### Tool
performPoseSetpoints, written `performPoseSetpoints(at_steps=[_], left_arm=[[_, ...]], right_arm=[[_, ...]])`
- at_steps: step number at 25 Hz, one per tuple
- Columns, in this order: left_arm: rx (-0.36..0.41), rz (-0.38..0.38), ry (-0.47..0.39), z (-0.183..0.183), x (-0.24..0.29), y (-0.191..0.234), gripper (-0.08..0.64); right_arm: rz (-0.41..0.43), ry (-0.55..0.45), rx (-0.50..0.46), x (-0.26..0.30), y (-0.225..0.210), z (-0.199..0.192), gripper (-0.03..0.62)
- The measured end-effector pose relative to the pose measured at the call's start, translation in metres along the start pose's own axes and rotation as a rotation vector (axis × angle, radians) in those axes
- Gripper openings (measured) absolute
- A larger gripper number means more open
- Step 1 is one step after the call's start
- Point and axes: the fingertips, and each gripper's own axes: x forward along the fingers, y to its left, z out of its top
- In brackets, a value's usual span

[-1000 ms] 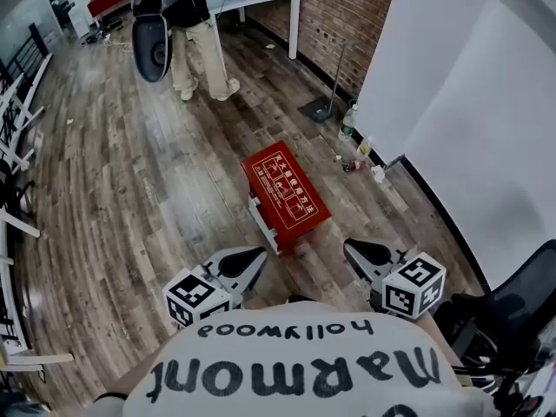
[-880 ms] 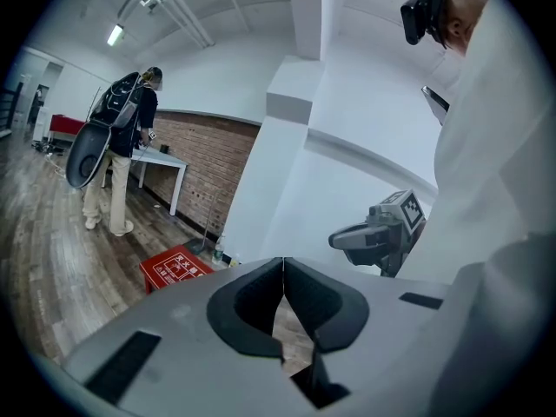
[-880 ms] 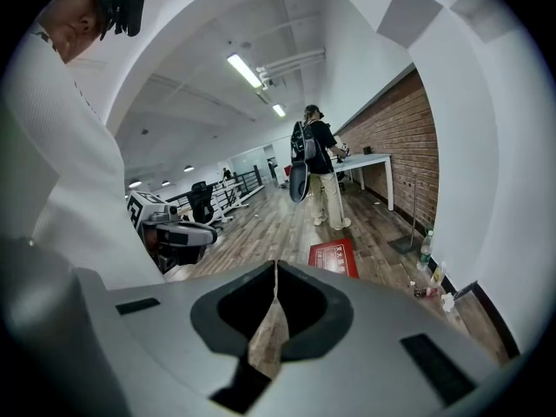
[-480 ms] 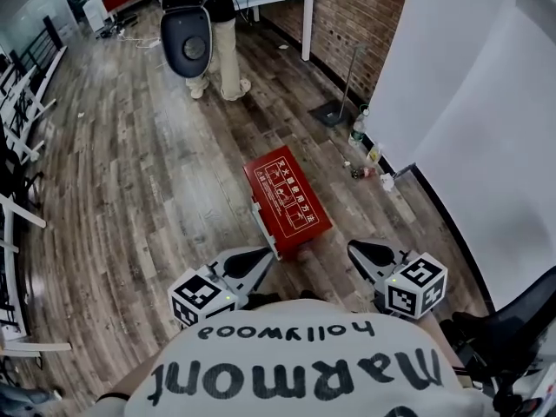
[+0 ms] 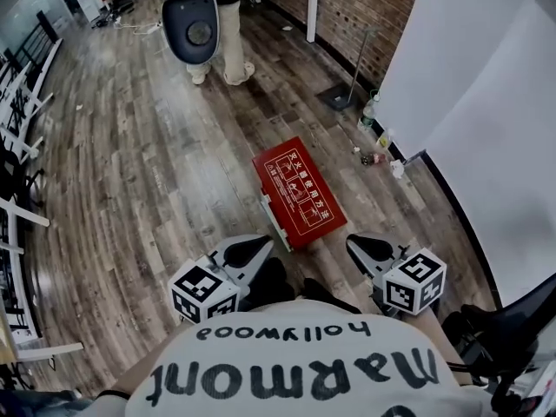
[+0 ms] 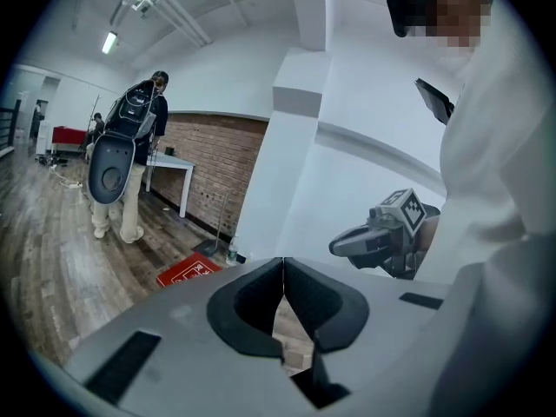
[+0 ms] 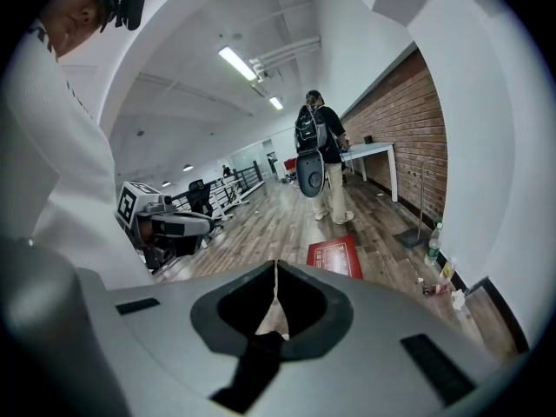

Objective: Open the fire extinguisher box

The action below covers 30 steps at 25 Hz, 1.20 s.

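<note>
Wood-plank floor (image 5: 130, 163) fills the head view. Brick wall (image 5: 365, 16) at upper right, a person with a backpack (image 5: 204, 16) at the top edge.

Red box (image 5: 298, 191): flat on the floor at centre frame, lid closed, printed face up, long axis running from upper left to lower right. A pale strip runs along its lower-left long side. It could be the front with the catch, but it is too small to tell.

Left claw (image 5: 246, 252): lower left of centre, jaws together, nothing between them. Its own view agrees: the tips meet in one line with only floor behind. There the box sits left of the jaws and well beyond them.

Right claw (image 5: 369, 248): lower right of centre, jaws likewise closed and empty. In its own view the box lies just above and right of the tips, further off on the floor.

Relation: the box's near end lies between my two claws and above them in the frame; neither touches it.

Step, my judgement: reach-in, opening not yet begun. Next move calls for getting down to the box, parting one pair of jaws, finding the catch or lid edge on the pale side, then lifting the lid while the other claw steadies the body
</note>
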Motion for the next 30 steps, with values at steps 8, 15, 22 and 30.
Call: performPoseSetpoints(at_steps=[8, 15, 22, 30], left_arm=[[-0.131, -0.204, -0.034, -0.006, 0.024, 0.06, 0.008], [-0.537, -0.194, 0.164, -0.108, 0.104, 0.155, 0.302], [-0.879, -0.235, 0.292, -0.203, 0.176, 0.228, 0.314], [-0.94, -0.295, 0.251, -0.213, 0.234, 0.238, 0.314]], right_arm=[[-0.02, -0.05, 0.102, 0.043, -0.007, 0.016, 0.012], [-0.011, -0.039, 0.265, 0.071, -0.004, -0.004, 0.172], [-0.076, -0.064, 0.424, 0.092, -0.01, -0.037, 0.173], [-0.09, -0.065, 0.543, 0.113, -0.003, -0.074, 0.173]])
